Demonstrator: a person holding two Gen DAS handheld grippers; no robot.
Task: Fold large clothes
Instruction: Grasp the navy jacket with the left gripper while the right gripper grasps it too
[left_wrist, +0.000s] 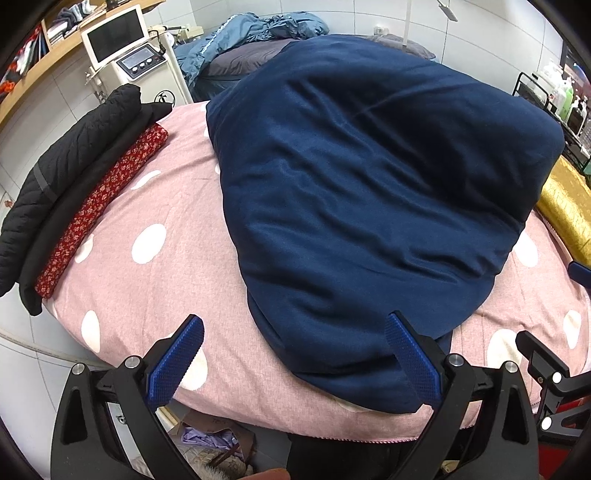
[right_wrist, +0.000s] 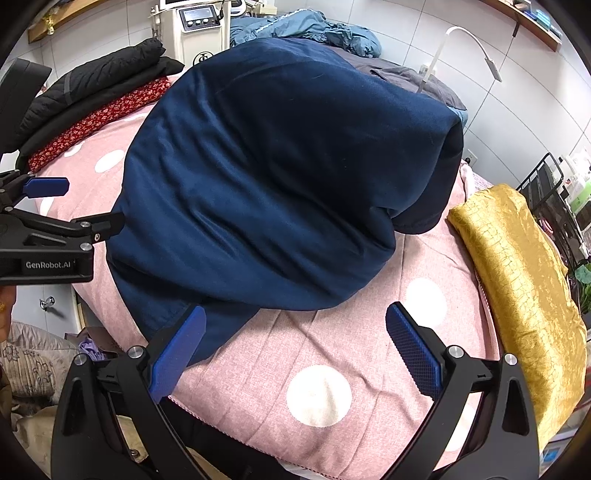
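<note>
Left wrist view shows the left gripper released beside the navy garment, bulky on the pink bed. The right gripper gapes too; pinching one layer could unravel that fold.

Left gripper and right gripper spread wide, empty.

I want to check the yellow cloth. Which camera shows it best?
The right wrist view: the yellow cloth lies folded along the bed's right edge, nearly all visible. The left wrist view shows only a strip of it at the frame edge.
</note>
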